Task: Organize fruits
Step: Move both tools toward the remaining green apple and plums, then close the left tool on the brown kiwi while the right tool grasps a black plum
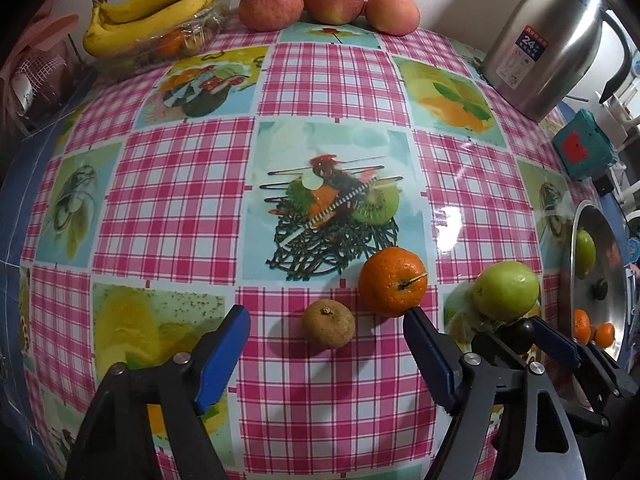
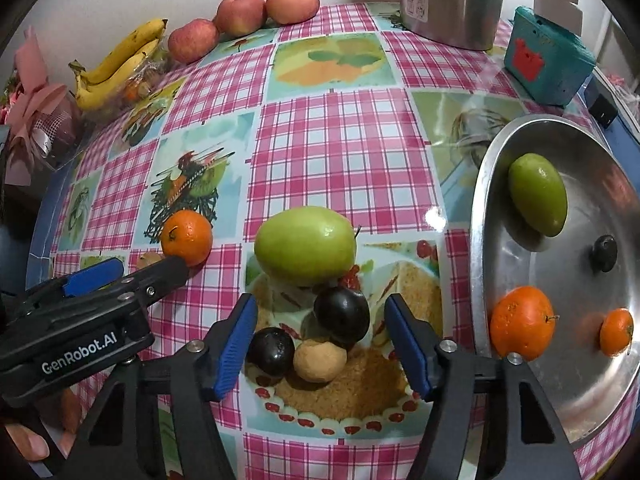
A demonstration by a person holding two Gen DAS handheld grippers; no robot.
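Observation:
My left gripper (image 1: 326, 318) is open, its jaws on either side of a small brown fruit (image 1: 328, 323) on the checked tablecloth. An orange (image 1: 393, 281) lies just beyond its right finger. My right gripper (image 2: 322, 314) is open around a dark plum (image 2: 341, 314); a second dark plum (image 2: 271, 351) and a brown fruit (image 2: 319, 360) lie between its fingers, nearer the camera. A green fruit (image 2: 305, 245) lies just ahead. The steel pan (image 2: 486, 200) at the right holds a green fruit (image 2: 538, 194), two oranges (image 2: 522, 322) and a small dark fruit (image 2: 605, 253).
Bananas (image 1: 152, 8) on a clear plastic box and three apples (image 1: 332, 0) lie along the far edge by the wall. A steel thermos jug (image 1: 548, 36) and a teal box (image 2: 544, 62) stand at the far right. A pink bouquet (image 2: 36, 112) sits at the left edge.

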